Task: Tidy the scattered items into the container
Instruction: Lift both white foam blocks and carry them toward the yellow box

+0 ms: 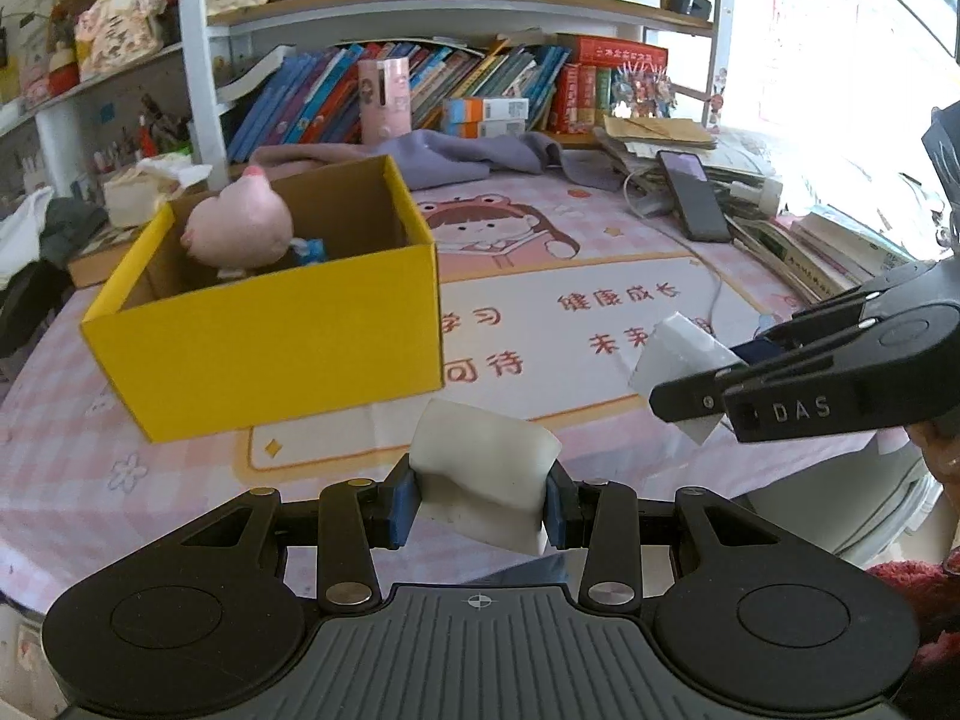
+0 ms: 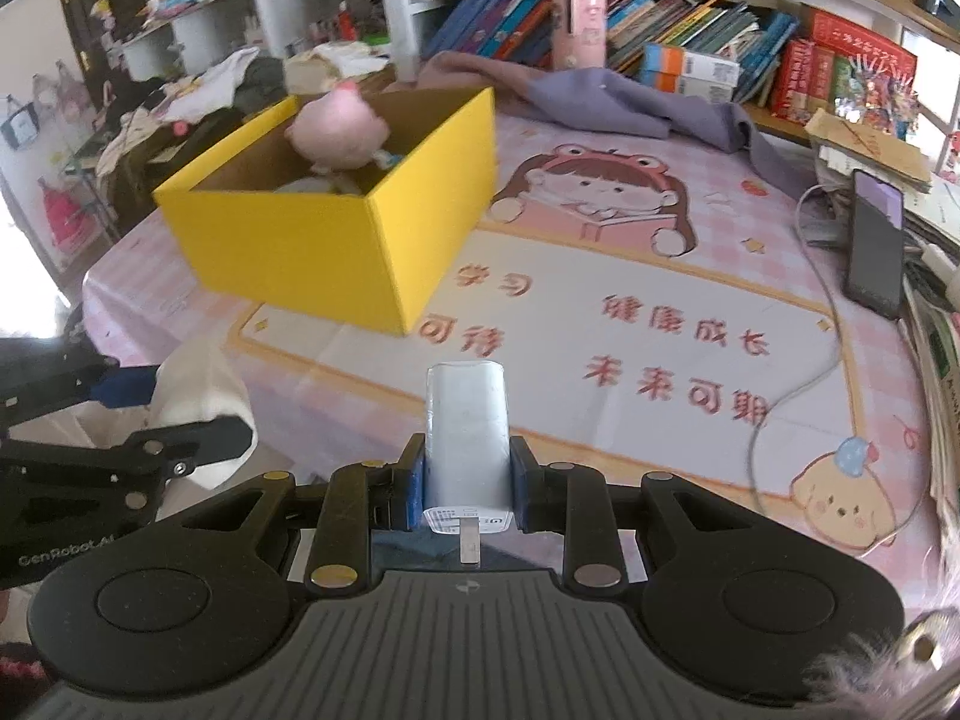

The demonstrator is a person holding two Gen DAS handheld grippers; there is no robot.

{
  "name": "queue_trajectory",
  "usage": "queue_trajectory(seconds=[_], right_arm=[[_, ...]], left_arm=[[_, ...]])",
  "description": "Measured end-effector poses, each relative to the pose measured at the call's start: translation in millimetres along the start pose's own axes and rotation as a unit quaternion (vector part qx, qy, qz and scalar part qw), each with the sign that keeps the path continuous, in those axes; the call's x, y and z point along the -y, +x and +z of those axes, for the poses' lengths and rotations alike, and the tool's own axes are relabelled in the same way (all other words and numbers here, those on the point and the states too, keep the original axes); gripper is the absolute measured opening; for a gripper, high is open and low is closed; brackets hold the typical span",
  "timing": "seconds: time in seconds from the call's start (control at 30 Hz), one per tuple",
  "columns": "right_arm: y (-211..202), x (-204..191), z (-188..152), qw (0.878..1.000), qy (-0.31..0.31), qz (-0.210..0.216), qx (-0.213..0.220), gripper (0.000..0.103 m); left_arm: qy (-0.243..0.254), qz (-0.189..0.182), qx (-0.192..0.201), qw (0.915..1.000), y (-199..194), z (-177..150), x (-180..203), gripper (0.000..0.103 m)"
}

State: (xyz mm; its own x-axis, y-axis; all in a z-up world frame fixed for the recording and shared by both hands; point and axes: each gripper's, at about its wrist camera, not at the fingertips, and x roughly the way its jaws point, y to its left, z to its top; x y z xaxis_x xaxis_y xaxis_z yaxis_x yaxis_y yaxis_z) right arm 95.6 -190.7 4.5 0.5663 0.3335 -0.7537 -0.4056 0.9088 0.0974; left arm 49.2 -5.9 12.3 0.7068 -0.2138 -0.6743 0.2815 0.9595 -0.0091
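Surface: pink cartoon tablecloth, bookshelves behind.
Container: my yellow box sits left, pink plush inside.
Left gripper: angled down, clamps a white block.
Right gripper: angled down, clenches a white charger.

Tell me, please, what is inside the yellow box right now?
Inside the yellow box sits a pink plush toy, with a small blue item beside it and something pale below it. The box walls cover the bottom, so anything lying there cannot be seen.
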Motion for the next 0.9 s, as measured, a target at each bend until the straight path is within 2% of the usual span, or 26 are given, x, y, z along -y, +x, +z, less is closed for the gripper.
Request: queue_trajectory(seconds=[0.3,0.9], right_arm=[[1.5,-27.0,-15.4,0.999,-0.013,0.026,-0.028,0.025],[4.6,-65.0,-15.2,0.998,-0.039,0.049,-0.032,0.025]], left_arm=[[-0.05,0.015,-0.002,0.9986,-11.1,-13.9,-21.7,0.039],[-0.059,0.028,-0.005,0.9978,-25.2,-27.4,-43.1,0.039]])
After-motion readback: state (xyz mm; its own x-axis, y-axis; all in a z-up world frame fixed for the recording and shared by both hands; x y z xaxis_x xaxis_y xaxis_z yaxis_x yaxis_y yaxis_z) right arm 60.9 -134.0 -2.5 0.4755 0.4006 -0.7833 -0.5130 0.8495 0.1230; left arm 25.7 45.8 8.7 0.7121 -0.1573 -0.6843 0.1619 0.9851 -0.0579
